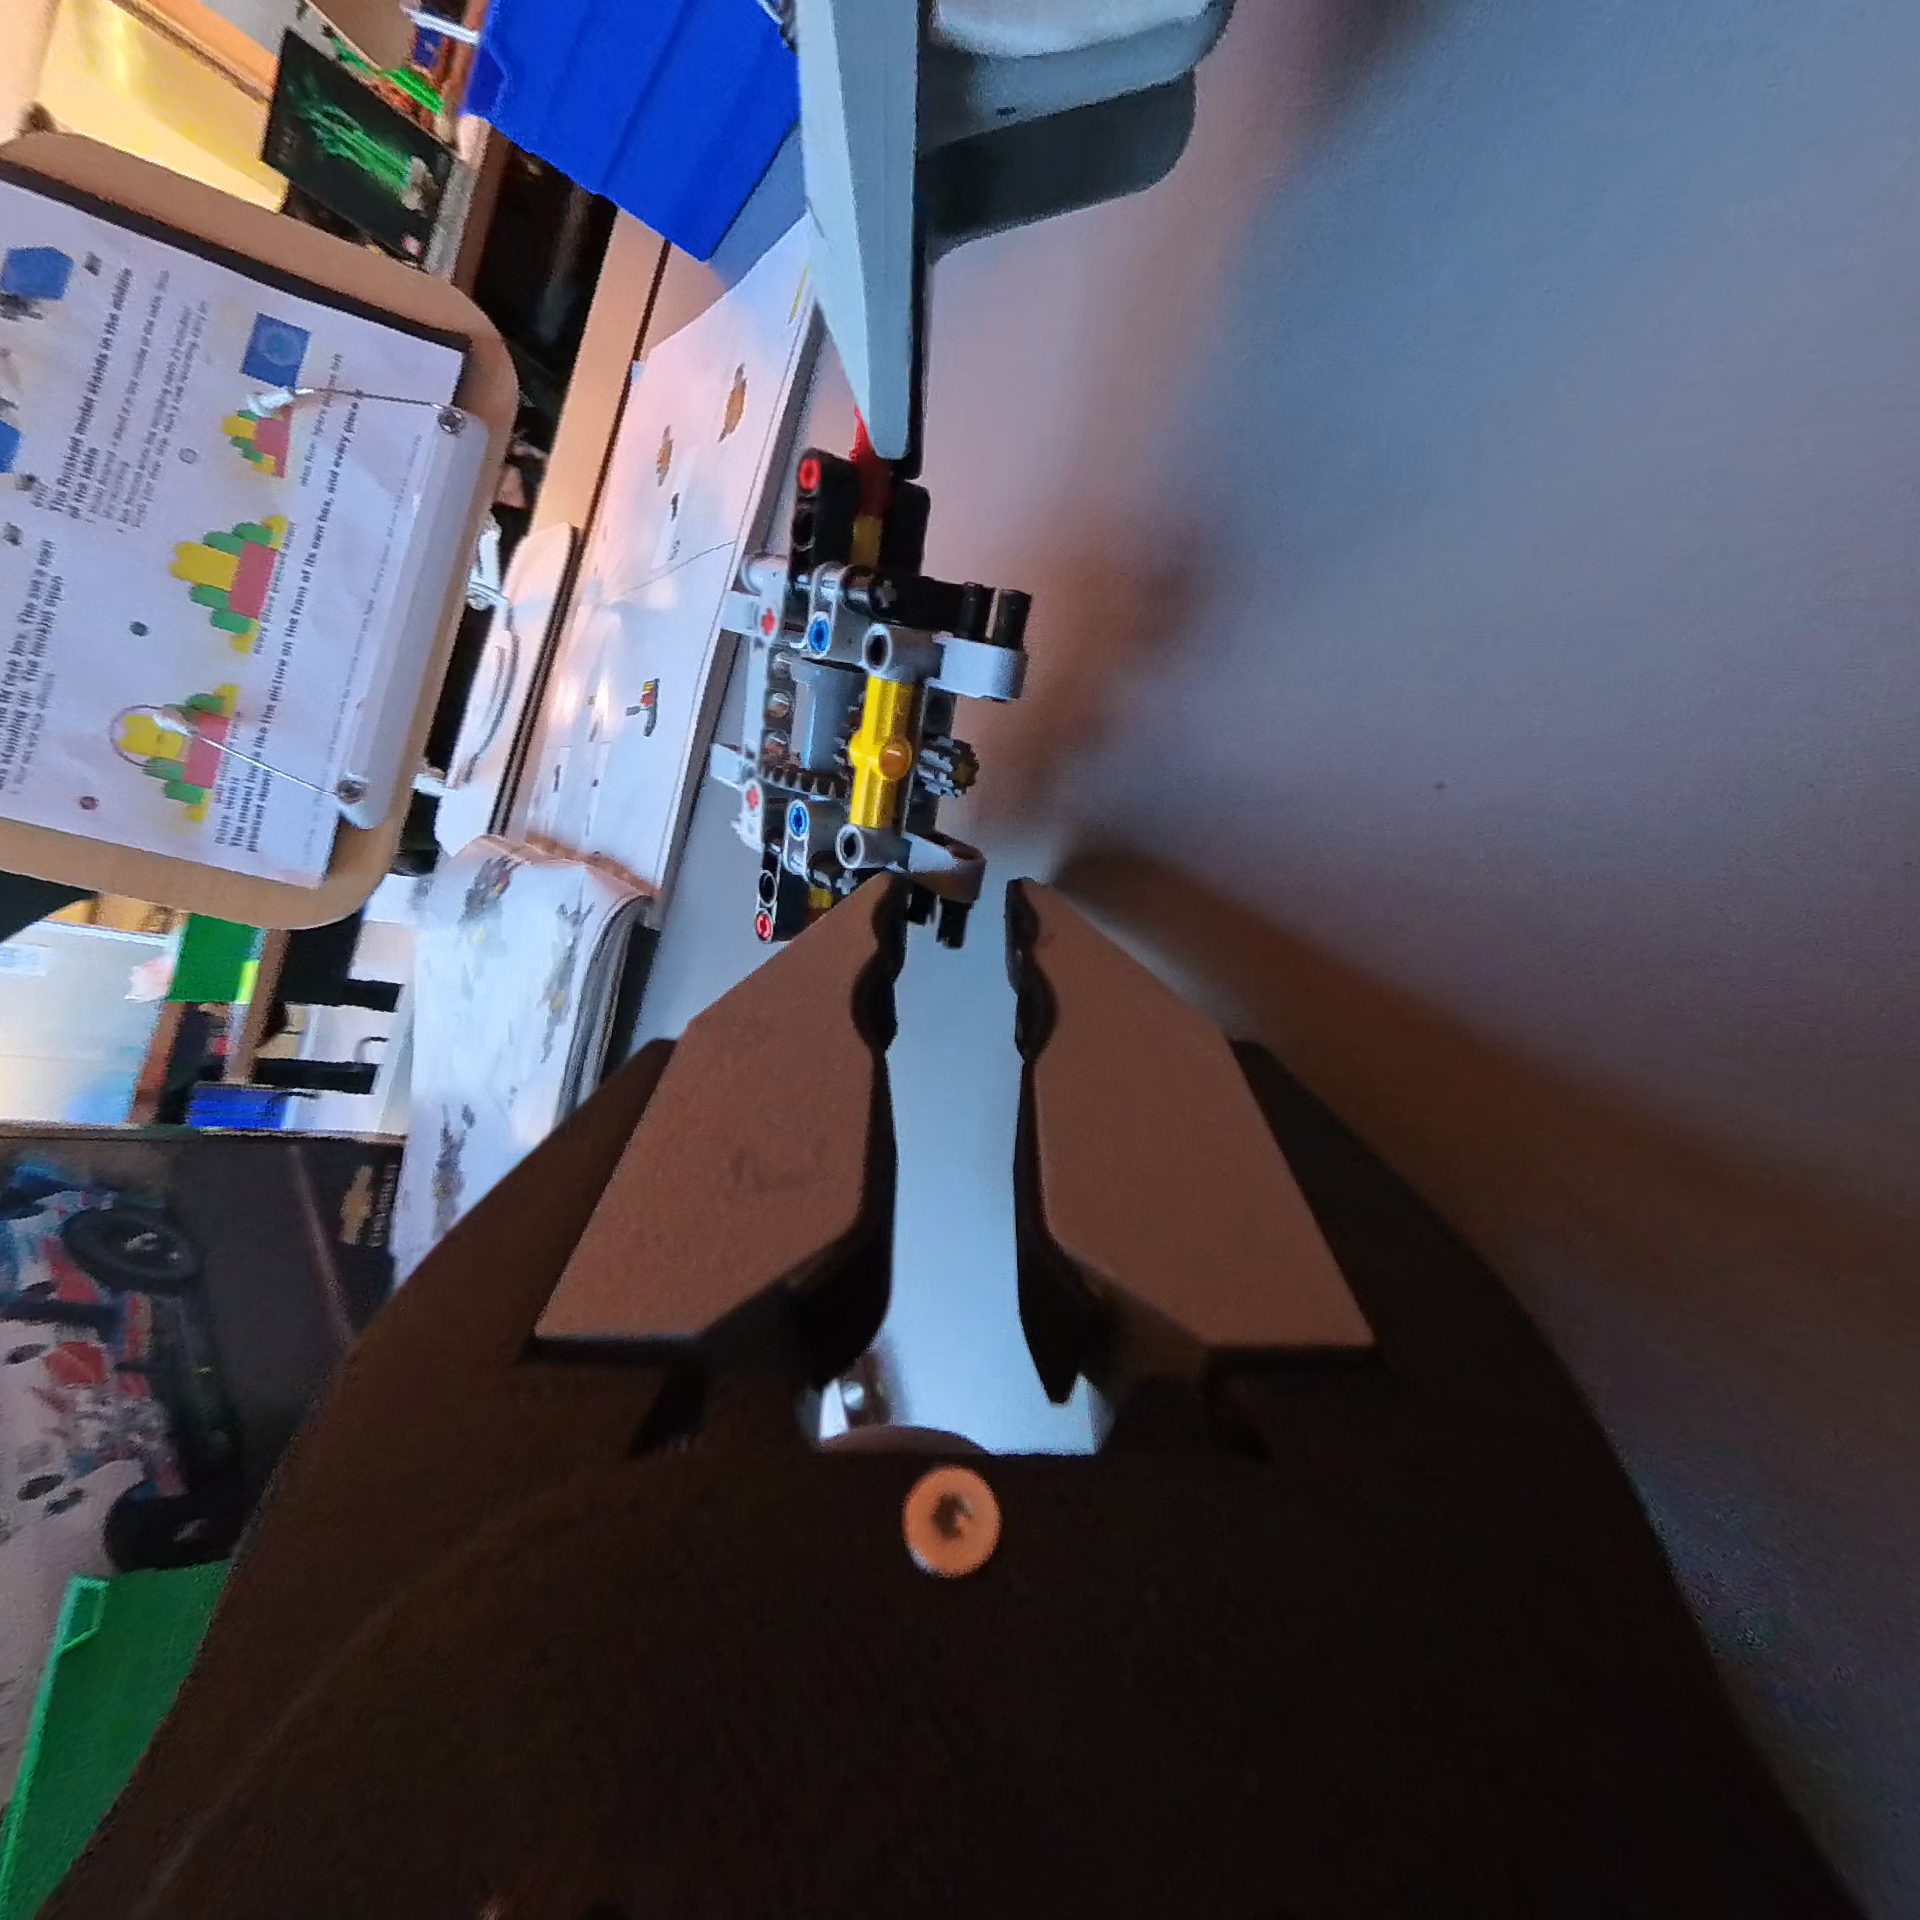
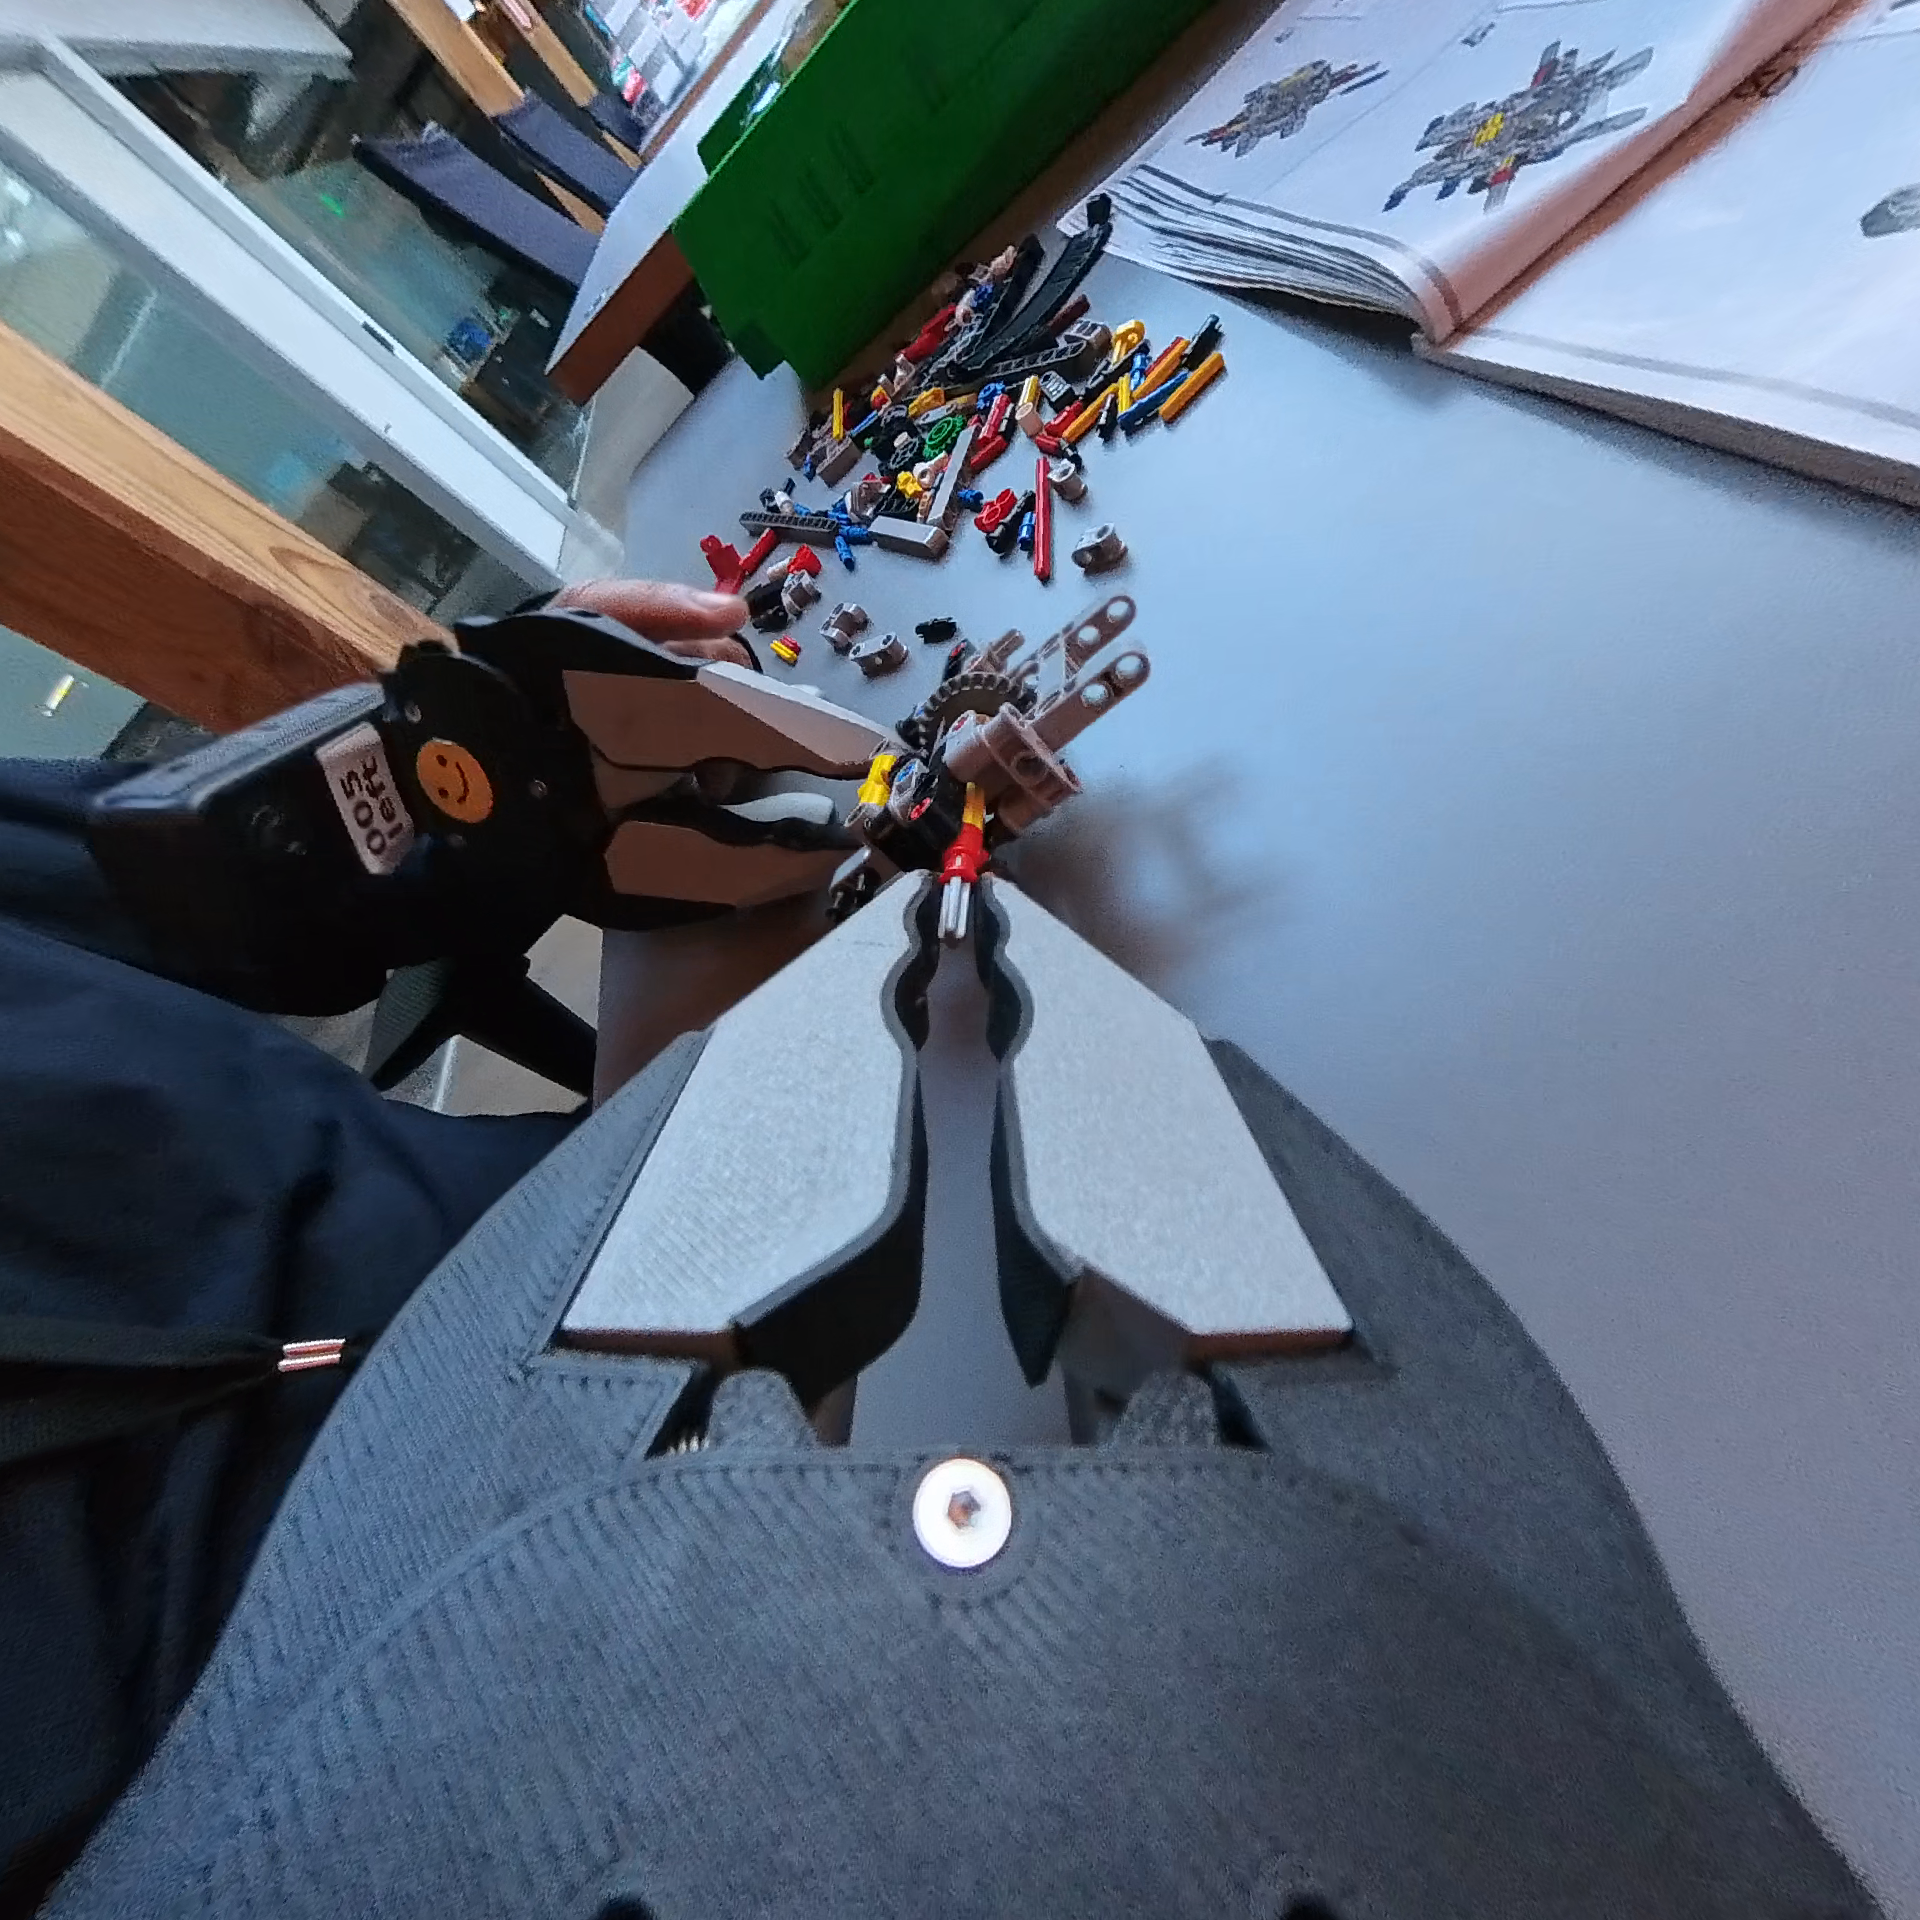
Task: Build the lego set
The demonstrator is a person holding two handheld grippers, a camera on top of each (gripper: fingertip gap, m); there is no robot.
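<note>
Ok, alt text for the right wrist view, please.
The right gripper pinches a light grey axle protruding from a small brick-built gear assembly, above a grey table. The left gripper meets the assembly's far side; loose pieces lie beyond.

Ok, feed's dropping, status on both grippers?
Left gripper closed on brick assembly. Right gripper pinching its red-and-grey axle. Loose parts pile beyond, table otherwise open.

2 grippers (image 2: 961, 894), 1 model (image 2: 977, 748), 1 booklet (image 2: 1507, 156)
</note>
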